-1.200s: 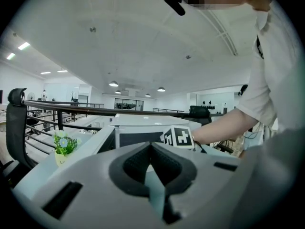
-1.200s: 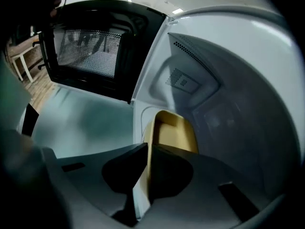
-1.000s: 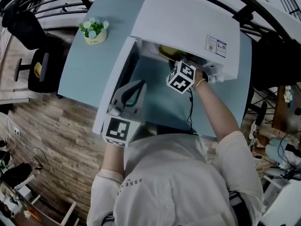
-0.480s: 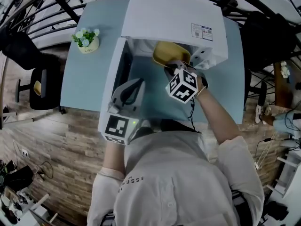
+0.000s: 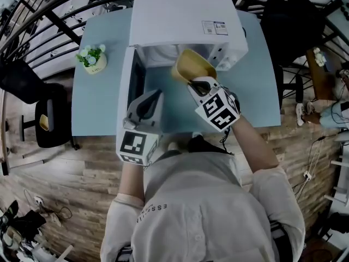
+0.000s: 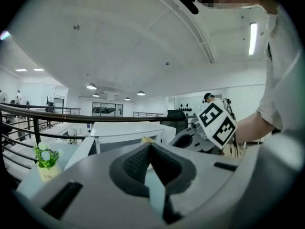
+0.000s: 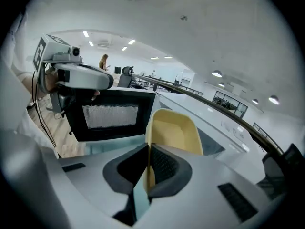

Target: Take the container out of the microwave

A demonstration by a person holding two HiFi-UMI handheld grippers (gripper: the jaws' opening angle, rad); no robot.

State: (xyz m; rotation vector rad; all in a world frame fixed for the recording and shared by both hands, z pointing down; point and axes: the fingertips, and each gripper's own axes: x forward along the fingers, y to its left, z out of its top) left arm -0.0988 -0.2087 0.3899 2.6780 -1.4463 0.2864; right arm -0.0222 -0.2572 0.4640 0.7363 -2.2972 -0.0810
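Note:
The yellow container [image 5: 192,65] [image 7: 174,130] hangs in the air just in front of the white microwave [image 5: 180,15], outside its cavity. My right gripper [image 5: 197,83] [image 7: 148,149] is shut on the container's near rim, the wall pinched between the pads. The microwave door [image 5: 126,86] [image 7: 110,113] stands swung open to the left. My left gripper [image 5: 154,94] [image 6: 149,144] hovers beside the door's inner face with its tips together and nothing between them. In the left gripper view the right gripper's marker cube [image 6: 217,123] shows to the right.
The microwave stands on a pale blue table [image 5: 256,81]. A small potted plant [image 5: 91,59] [image 6: 46,161] sits at the table's left end. Black chairs [image 5: 43,121] stand on the wooden floor to the left, and dark railings cross behind the table.
My right gripper drew the yellow container out of the microwave cavity, toward me and upward, rolling as it went. The left gripper shifted slightly beside the open door.

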